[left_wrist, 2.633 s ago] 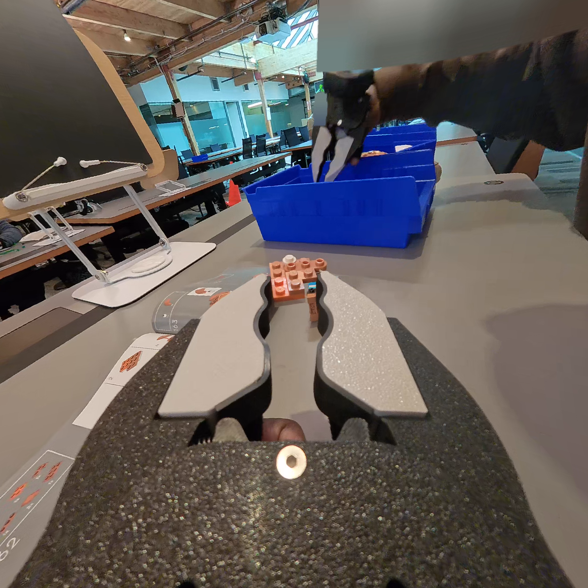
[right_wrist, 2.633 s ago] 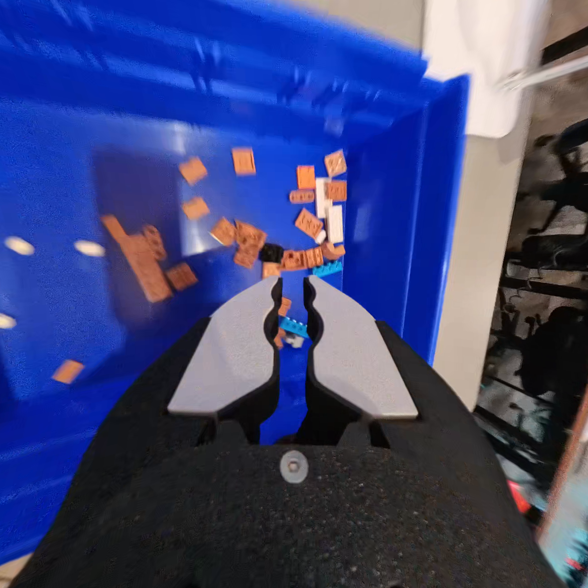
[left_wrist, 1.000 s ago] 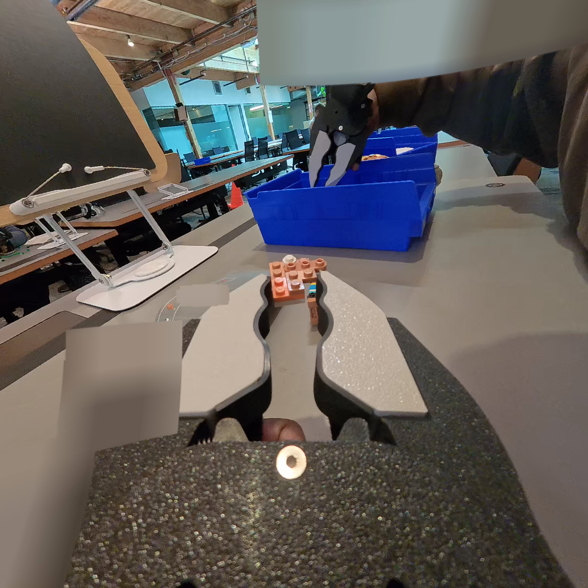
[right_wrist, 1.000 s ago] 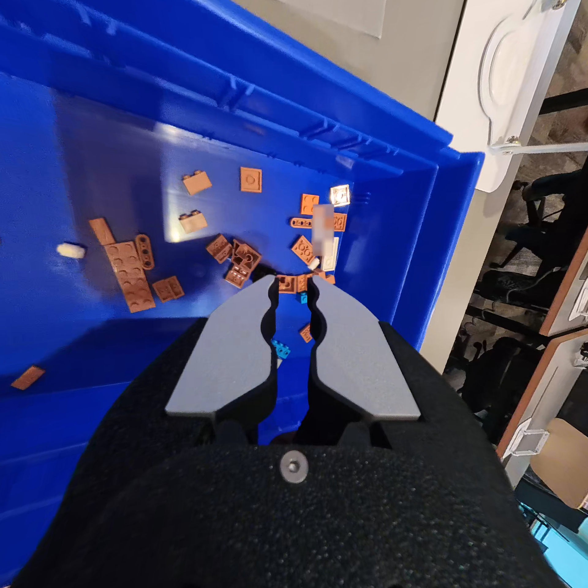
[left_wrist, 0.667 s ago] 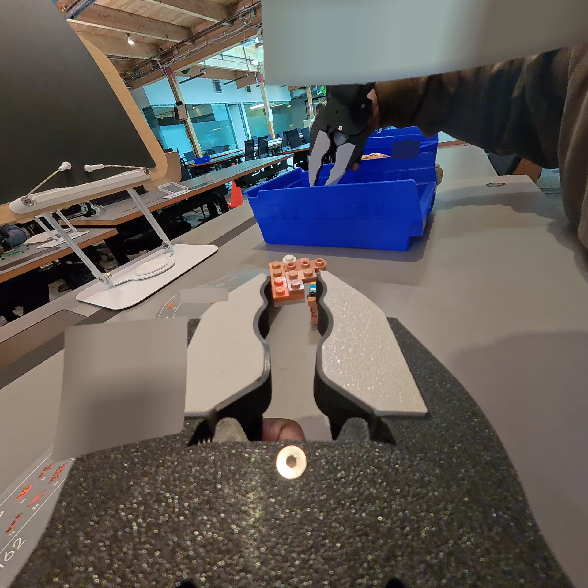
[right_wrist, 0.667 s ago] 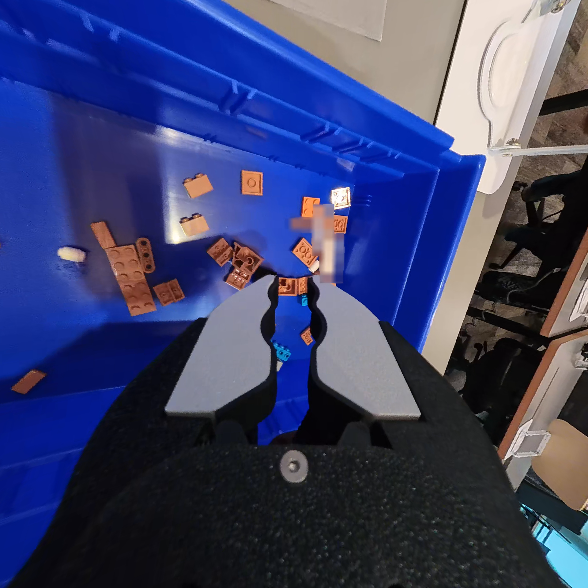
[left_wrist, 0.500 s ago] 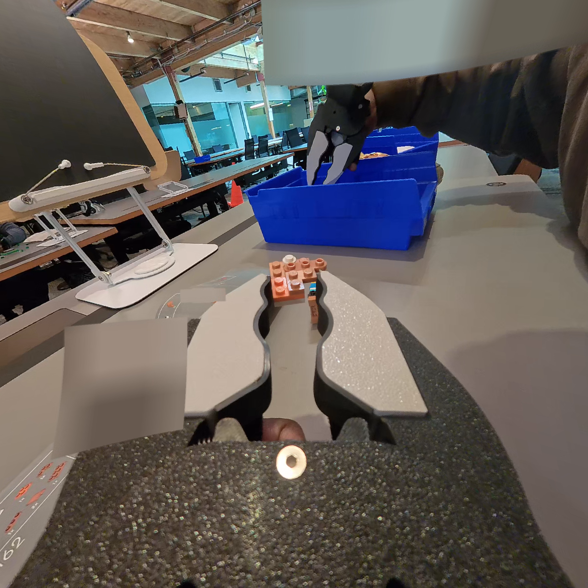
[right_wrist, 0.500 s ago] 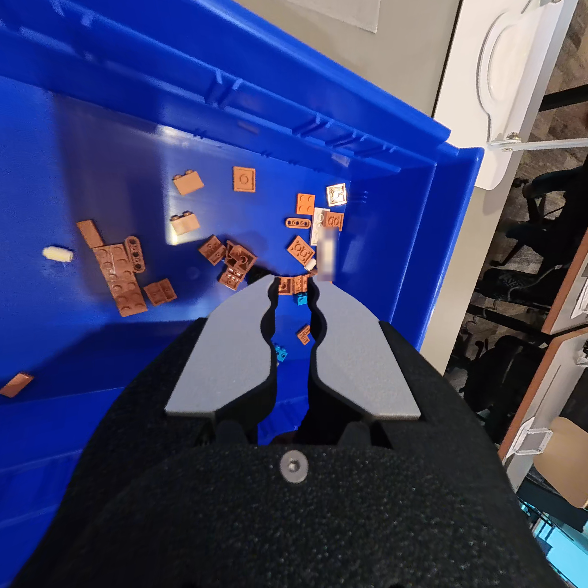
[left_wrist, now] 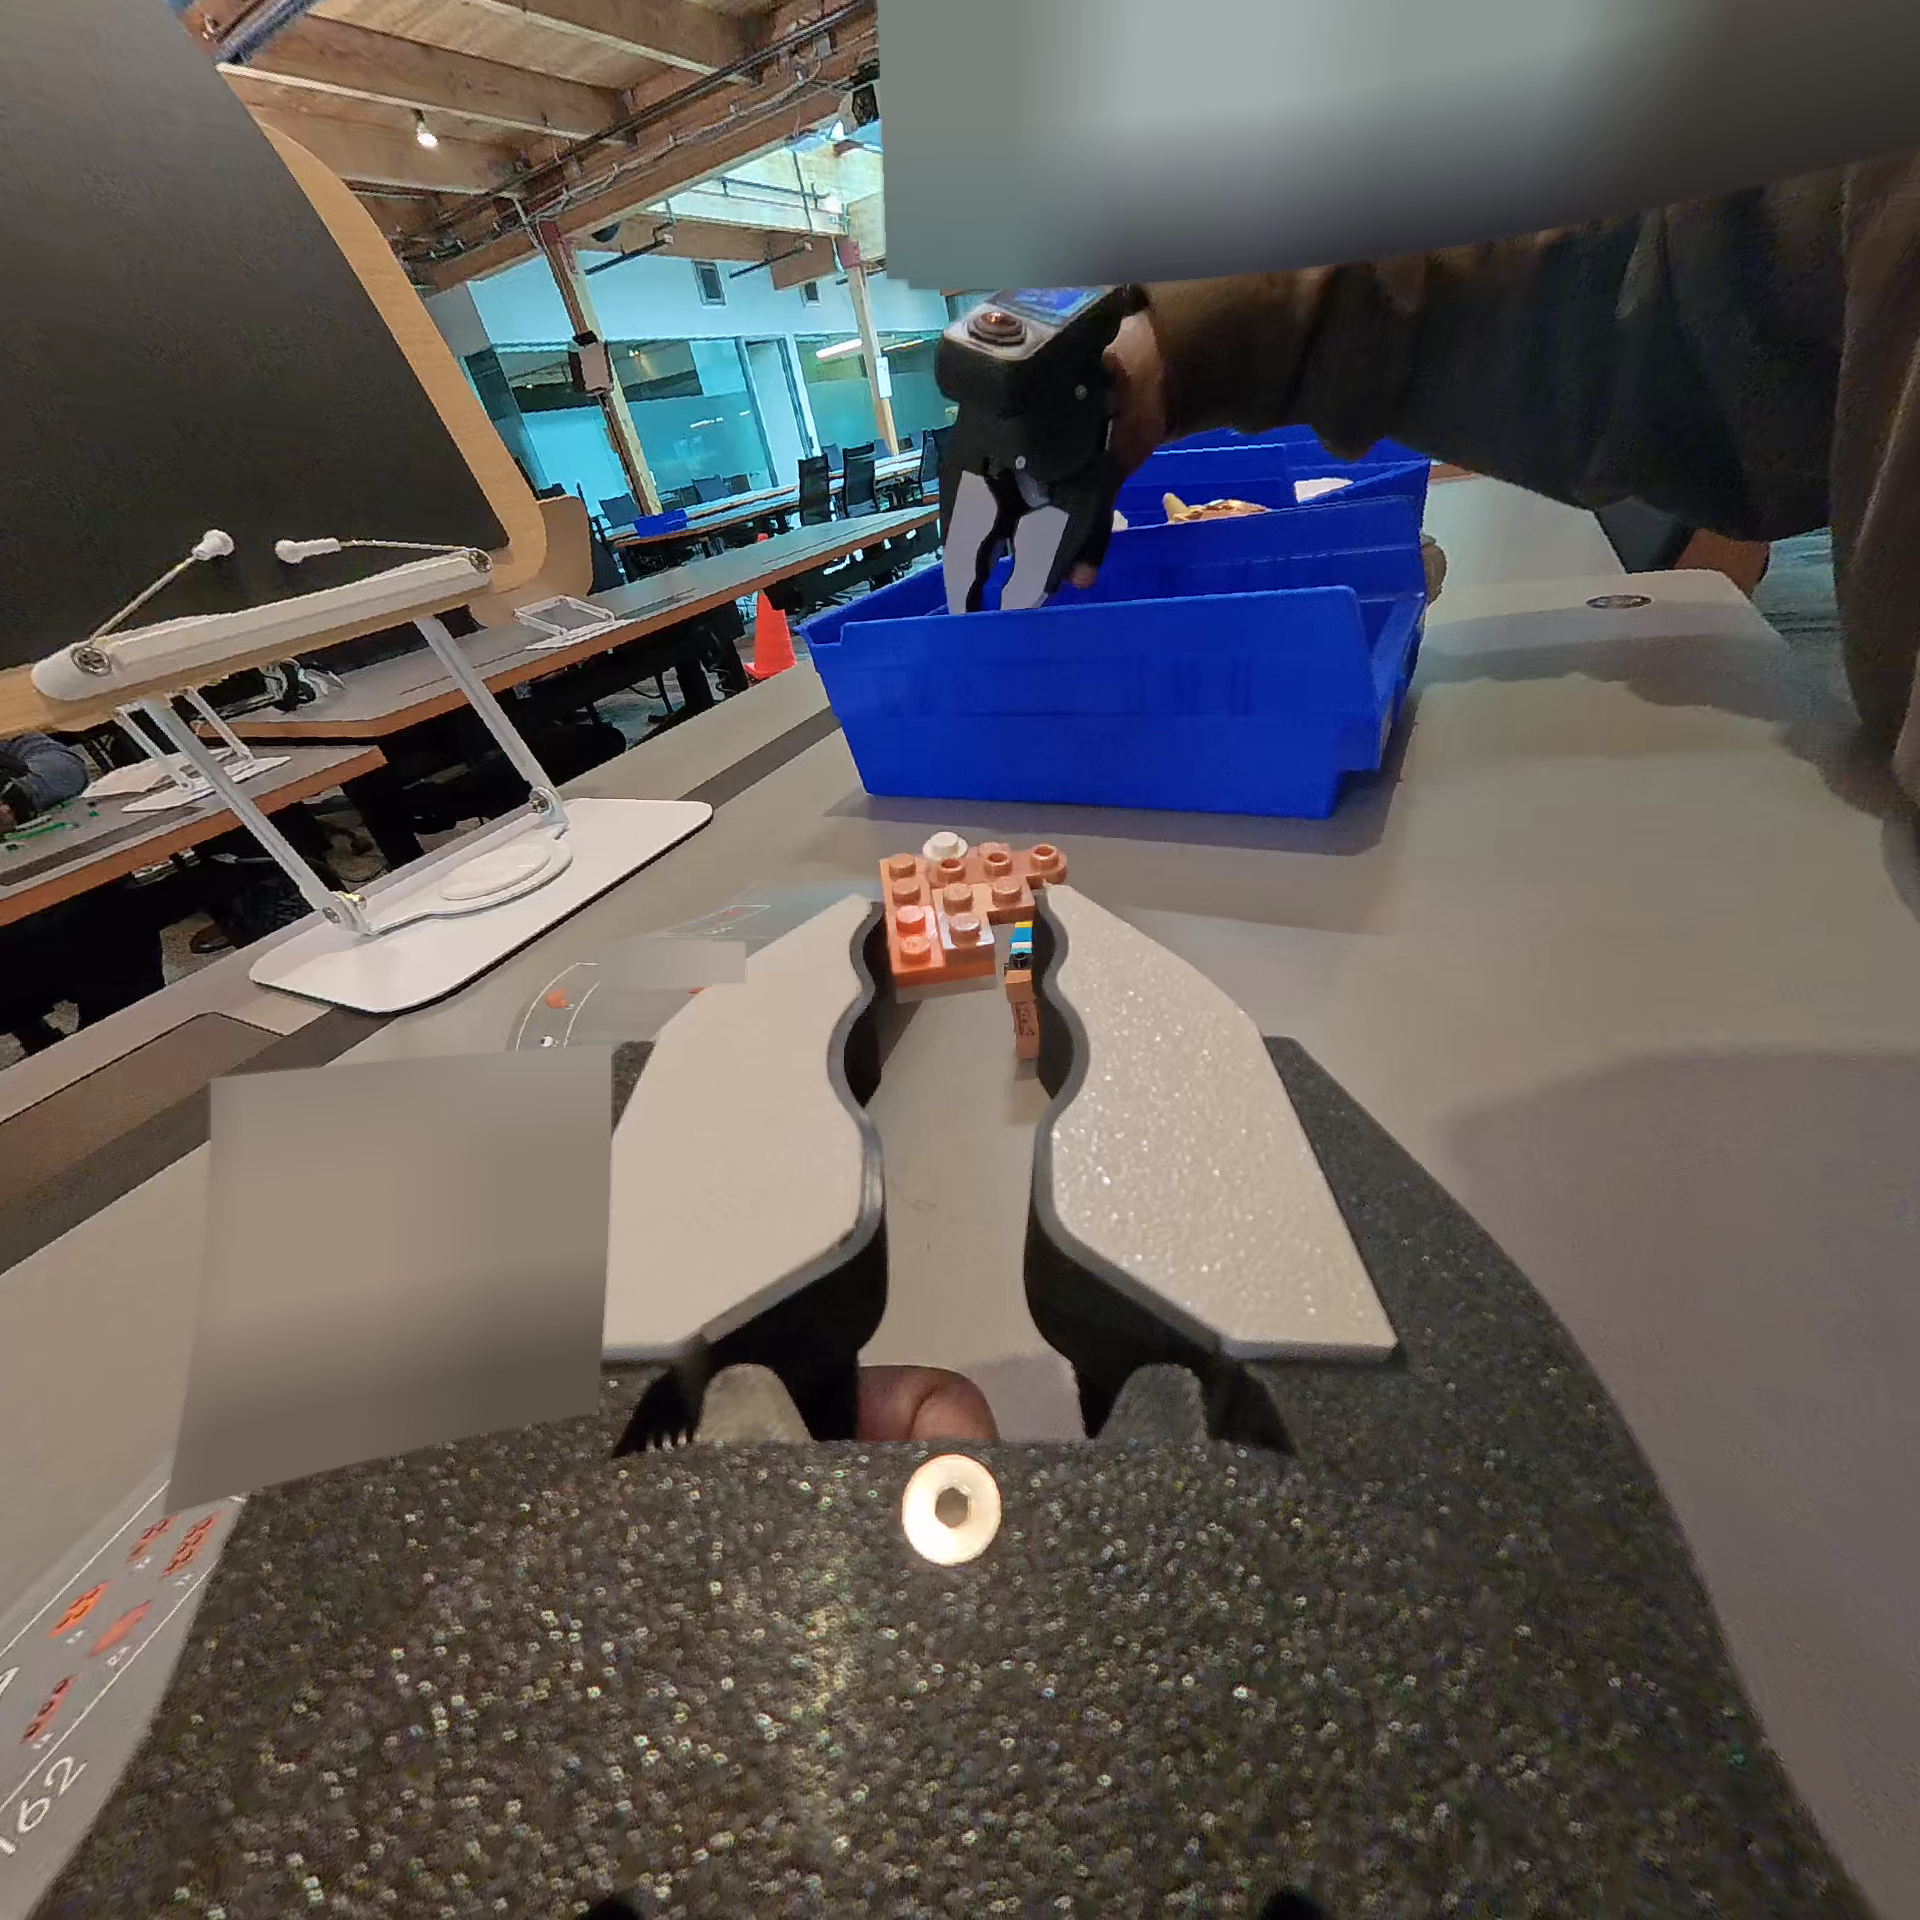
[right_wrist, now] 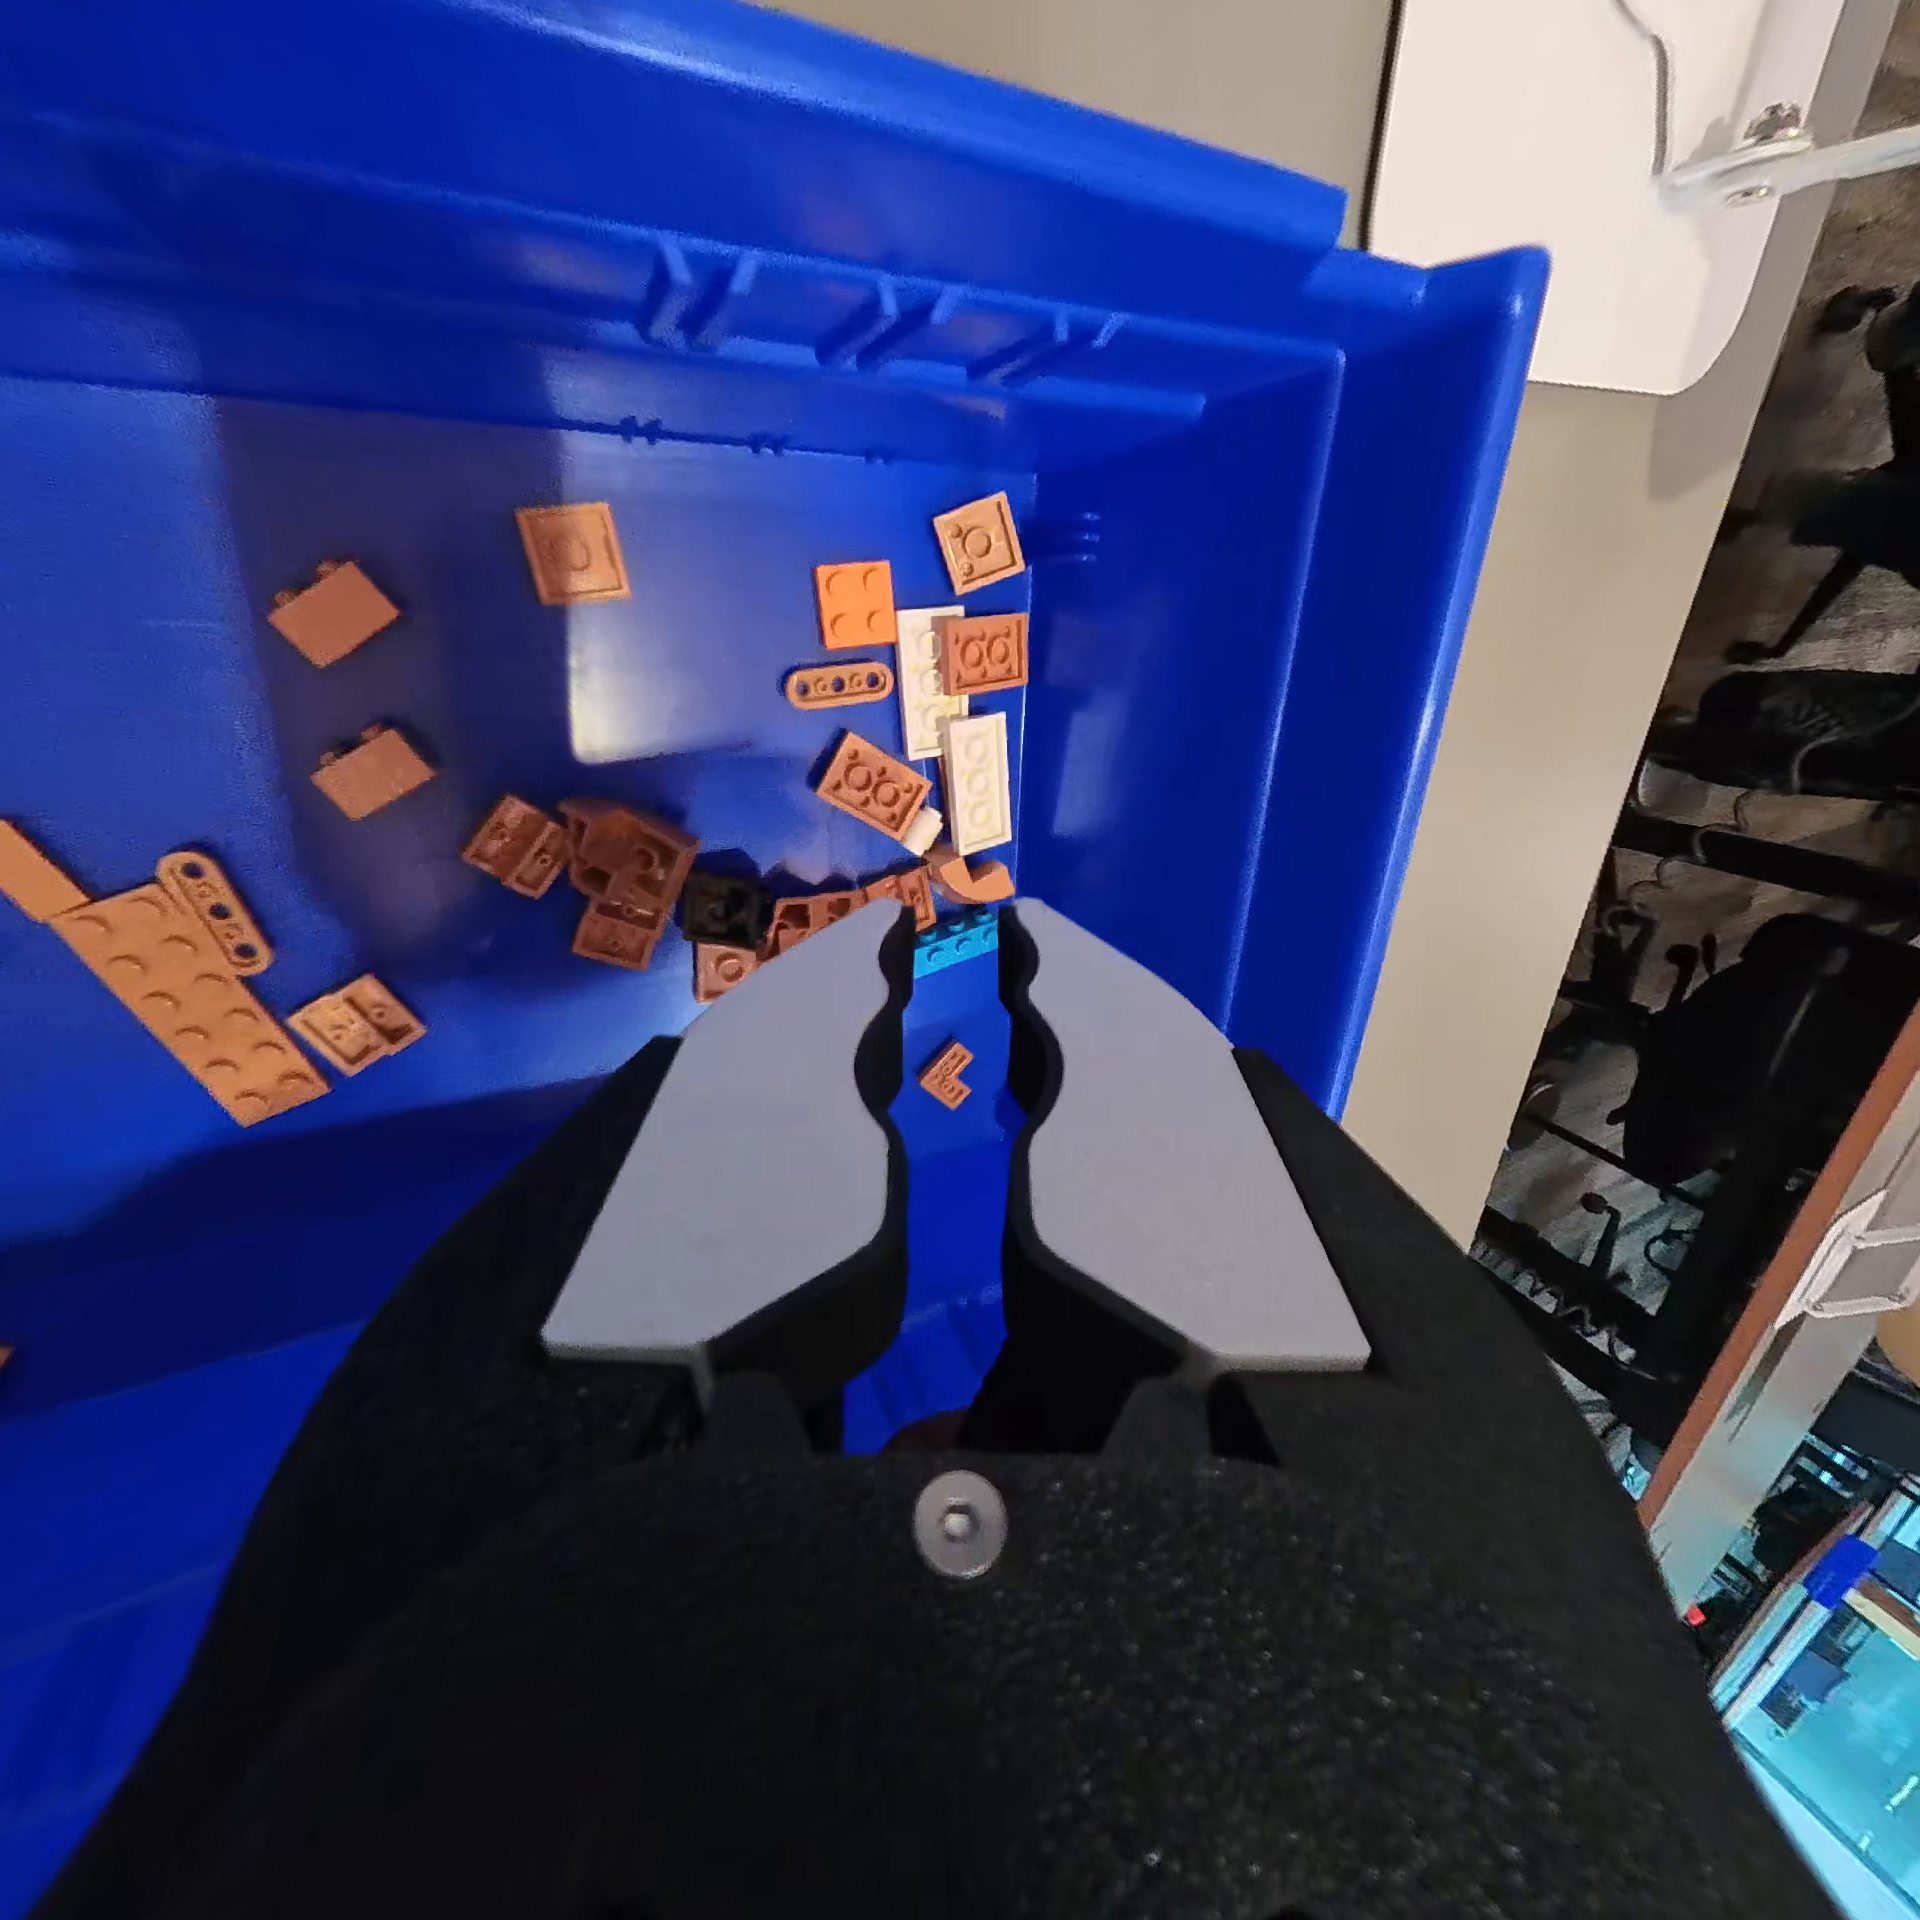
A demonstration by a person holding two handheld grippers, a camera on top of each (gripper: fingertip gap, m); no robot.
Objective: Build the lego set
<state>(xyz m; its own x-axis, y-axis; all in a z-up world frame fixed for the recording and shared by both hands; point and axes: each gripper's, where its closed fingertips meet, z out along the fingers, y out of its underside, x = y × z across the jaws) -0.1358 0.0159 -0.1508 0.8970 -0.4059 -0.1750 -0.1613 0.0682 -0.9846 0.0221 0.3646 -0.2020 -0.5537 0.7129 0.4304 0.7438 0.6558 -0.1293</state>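
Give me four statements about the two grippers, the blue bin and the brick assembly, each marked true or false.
1. The right gripper points down into the blue bin. True.
2. The right gripper is clamped on a white plate. False: its jaws are apart, holding nothing.
3. The brick assembly lies on the table between the left gripper fingertips. True.
4. The blue bin holds only blue pieces. False: most are brown or orange.
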